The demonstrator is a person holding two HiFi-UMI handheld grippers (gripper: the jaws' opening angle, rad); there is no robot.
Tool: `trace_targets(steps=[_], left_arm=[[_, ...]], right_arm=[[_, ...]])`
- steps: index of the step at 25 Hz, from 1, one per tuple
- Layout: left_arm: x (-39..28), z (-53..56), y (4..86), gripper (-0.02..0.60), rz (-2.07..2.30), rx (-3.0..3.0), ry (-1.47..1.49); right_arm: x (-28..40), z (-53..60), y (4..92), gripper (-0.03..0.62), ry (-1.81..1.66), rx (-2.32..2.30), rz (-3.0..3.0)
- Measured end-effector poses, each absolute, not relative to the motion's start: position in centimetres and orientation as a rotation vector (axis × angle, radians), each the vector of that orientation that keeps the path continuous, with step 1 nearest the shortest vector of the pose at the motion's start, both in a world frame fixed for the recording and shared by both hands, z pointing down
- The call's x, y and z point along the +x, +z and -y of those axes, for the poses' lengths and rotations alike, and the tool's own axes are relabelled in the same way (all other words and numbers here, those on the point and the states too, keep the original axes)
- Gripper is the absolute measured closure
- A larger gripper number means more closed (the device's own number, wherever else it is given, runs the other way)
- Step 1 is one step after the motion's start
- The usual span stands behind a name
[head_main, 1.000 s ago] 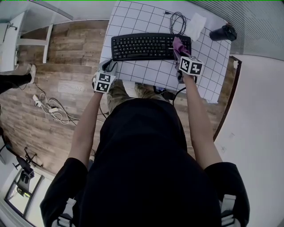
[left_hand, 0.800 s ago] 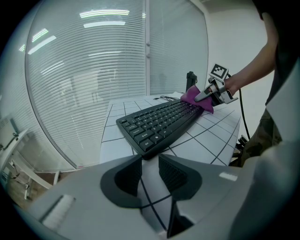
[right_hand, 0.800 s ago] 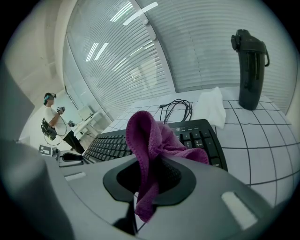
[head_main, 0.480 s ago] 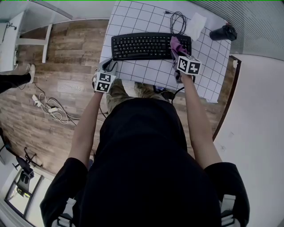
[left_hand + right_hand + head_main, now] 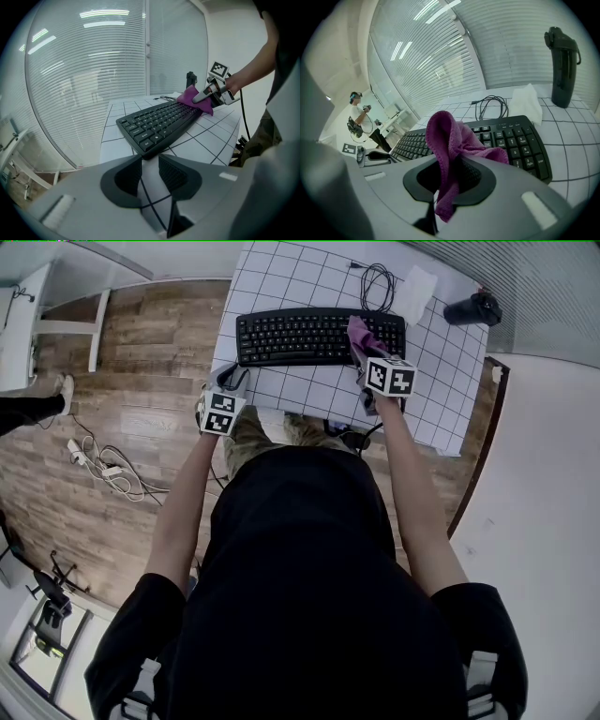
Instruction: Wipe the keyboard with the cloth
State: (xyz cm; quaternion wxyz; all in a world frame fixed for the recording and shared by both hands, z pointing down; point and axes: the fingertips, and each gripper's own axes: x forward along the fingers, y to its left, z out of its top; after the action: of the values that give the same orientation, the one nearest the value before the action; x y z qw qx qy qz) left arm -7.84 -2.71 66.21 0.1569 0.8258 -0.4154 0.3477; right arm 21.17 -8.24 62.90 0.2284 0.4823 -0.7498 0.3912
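Note:
A black keyboard (image 5: 309, 337) lies across the white gridded table (image 5: 281, 277). My right gripper (image 5: 361, 352) is shut on a magenta cloth (image 5: 360, 335), which drapes onto the keys just left of the number pad (image 5: 520, 145). In the right gripper view the cloth (image 5: 450, 140) rises from between the jaws. My left gripper (image 5: 228, 381) hovers at the table's near left edge, apart from the keyboard (image 5: 161, 123), its jaws slightly parted with nothing between them. From the left gripper view I see the cloth (image 5: 193, 98) on the keyboard's far end.
A coiled black cable (image 5: 375, 282), a white tissue (image 5: 413, 294) and a black bottle (image 5: 472, 308) sit beyond the keyboard at the back right. Another person (image 5: 358, 115) stands far off. Cables (image 5: 108, 470) lie on the wooden floor at left.
My right gripper has slid the cloth leftward along the keyboard, off the number pad toward the main keys. The left gripper has stayed put.

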Motion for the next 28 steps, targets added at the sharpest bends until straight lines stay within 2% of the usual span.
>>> trace_targets(steps=[28], left_arm=[[-7.7, 2.7, 65.9, 0.471, 1.182, 2.36, 0.994]], right_arm=[[18.5, 8.2, 62.7, 0.528, 1.108, 1.293, 2.096]])
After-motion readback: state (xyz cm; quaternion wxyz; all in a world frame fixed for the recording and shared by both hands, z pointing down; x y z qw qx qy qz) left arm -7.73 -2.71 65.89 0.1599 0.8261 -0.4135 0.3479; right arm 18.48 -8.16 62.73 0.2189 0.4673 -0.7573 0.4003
